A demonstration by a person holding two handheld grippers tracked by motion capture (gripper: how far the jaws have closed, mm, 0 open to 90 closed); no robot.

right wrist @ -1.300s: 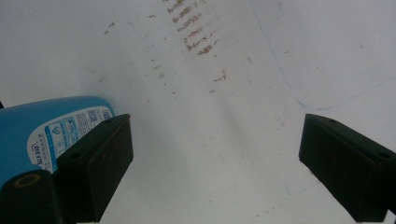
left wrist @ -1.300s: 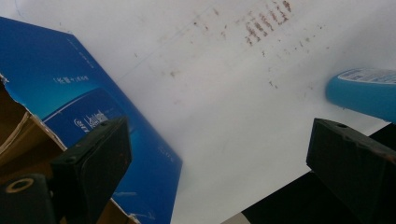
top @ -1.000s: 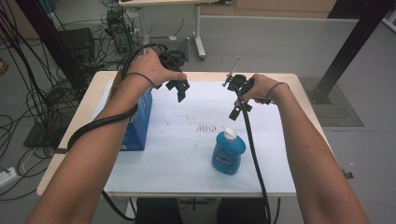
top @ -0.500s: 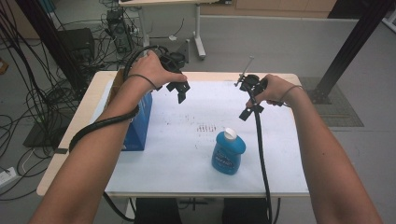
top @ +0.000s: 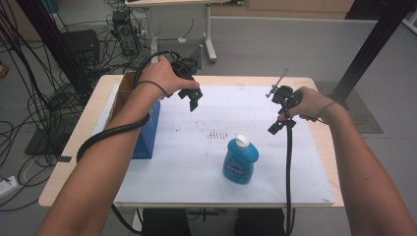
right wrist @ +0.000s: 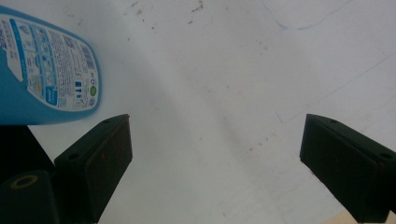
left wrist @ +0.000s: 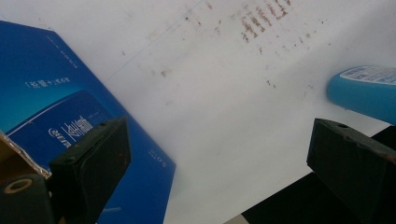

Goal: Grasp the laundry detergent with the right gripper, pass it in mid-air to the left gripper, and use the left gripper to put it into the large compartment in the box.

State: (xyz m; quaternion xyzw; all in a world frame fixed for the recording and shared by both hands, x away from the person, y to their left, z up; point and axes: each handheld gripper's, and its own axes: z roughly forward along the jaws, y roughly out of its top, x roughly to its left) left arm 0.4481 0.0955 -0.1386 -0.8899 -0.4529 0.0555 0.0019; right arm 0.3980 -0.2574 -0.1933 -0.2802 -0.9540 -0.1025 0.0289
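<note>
- The blue bottle [top: 240,161] stands upright, low and centre in the high view, on the white sheet [top: 196,162], with its white cap [top: 242,142] on top.
- The right gripper [top: 276,127] hangs right of centre, jaws spread wide with nothing between them, apart from the bottle.
- The left gripper [top: 193,100] hovers upper left of centre by the blue box [top: 147,132], likewise released and empty.
- To grasp well, I judge the right gripper should come level at the bottle's body below the cap, centring it between the jaws.
- Closing off-centre risks tipping it.
</note>
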